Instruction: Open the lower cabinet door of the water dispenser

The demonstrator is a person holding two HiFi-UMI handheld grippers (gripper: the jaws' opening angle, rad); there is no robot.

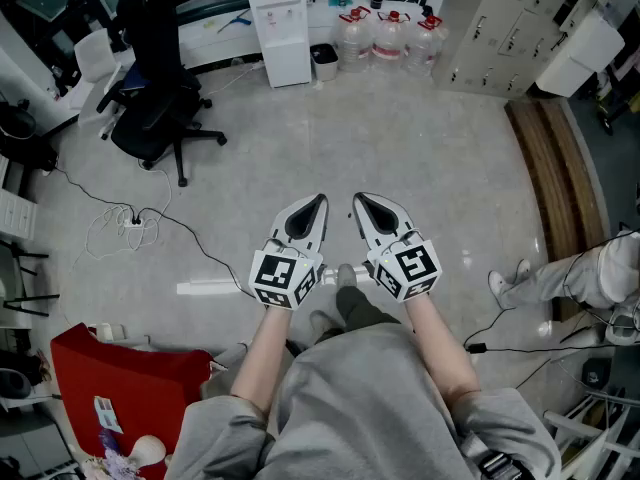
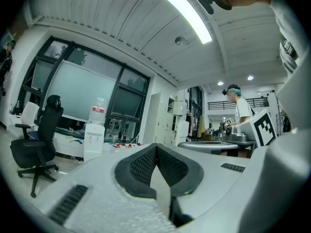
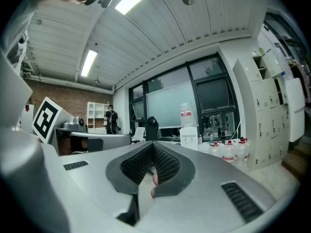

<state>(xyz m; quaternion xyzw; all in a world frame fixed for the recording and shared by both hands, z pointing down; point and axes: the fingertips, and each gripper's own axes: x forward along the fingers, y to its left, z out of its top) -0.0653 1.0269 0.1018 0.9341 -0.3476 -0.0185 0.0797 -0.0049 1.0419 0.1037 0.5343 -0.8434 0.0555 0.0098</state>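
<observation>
Jaws together, empty, on left gripper (image 1: 318, 208) and right gripper (image 1: 362, 206). Target water dispenser (image 1: 279, 28) sits well off at 12 o'clock, lower cabinet door (image 1: 287, 65) looks shut. Nothing done yet: approach, grab, pull all remain.

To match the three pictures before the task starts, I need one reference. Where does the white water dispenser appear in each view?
Head view: the white box-shaped water dispenser stands at the top, left of centre.
Left gripper view: the dispenser is left of centre, at mid height.
Right gripper view: the dispenser is right of centre, at mid height.
Shared landmark: the black office chair is to its left in all three.
</observation>
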